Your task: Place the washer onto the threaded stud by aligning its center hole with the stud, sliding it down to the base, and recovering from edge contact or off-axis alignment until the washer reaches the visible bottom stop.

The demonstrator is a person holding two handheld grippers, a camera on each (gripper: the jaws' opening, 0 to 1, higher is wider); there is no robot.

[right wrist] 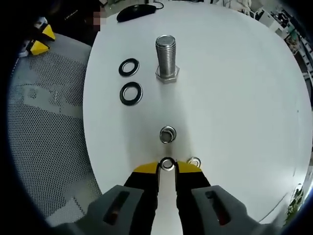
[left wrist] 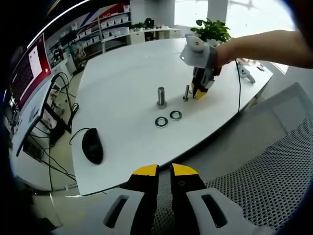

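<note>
Shiny metal threaded stud (right wrist: 166, 58) on smooth matt-white table (right wrist: 234, 98)

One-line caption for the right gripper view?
Right tongs pinch a small washer short of the small stud; large bolt and two dark washers beyond.

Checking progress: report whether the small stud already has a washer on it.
Cannot tell: the small stud stands upright, its base unclear. The right gripper pinches a small washer just short of it.

I cannot resolve small stud (left wrist: 186, 93) thread in left gripper view. Right gripper (right wrist: 167, 166) tips cover part of small washer (right wrist: 167, 164); grip contact unclear. Mouse (right wrist: 136, 11) cut off at far edge.
</note>
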